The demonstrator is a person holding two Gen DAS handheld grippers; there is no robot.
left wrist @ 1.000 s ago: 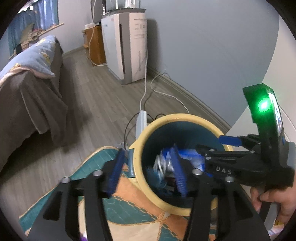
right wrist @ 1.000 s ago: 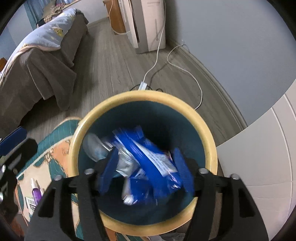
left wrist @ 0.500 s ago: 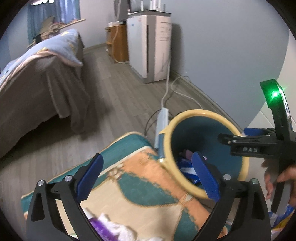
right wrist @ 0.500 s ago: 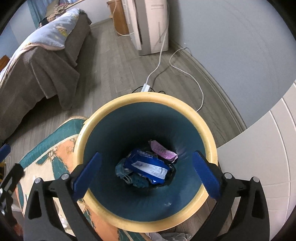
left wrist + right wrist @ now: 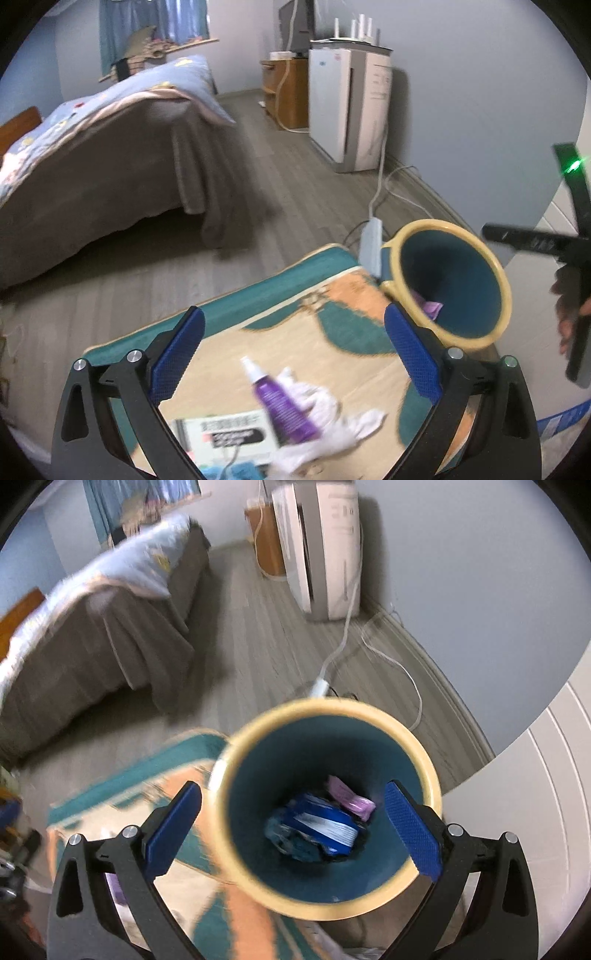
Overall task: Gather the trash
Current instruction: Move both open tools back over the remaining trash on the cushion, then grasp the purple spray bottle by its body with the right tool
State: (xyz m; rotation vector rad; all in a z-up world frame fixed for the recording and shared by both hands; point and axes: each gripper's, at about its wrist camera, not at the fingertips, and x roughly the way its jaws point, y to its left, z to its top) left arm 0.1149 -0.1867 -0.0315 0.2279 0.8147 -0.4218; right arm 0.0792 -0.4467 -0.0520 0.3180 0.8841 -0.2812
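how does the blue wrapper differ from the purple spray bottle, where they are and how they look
The blue wrapper lies crumpled at the bottom of the bin; the purple spray bottle lies on the rug, outside it. The wrapper is flat, soft packaging with a white panel; the bottle is rigid, with a white spray top. The bottle rests partly on a white tissue; the wrapper sits beside a pink wrapper. Neither is held.

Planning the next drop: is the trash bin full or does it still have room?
Room left. The trash bin holds only a blue packet and a pink wrapper at its bottom; the teal inner wall is bare above them.
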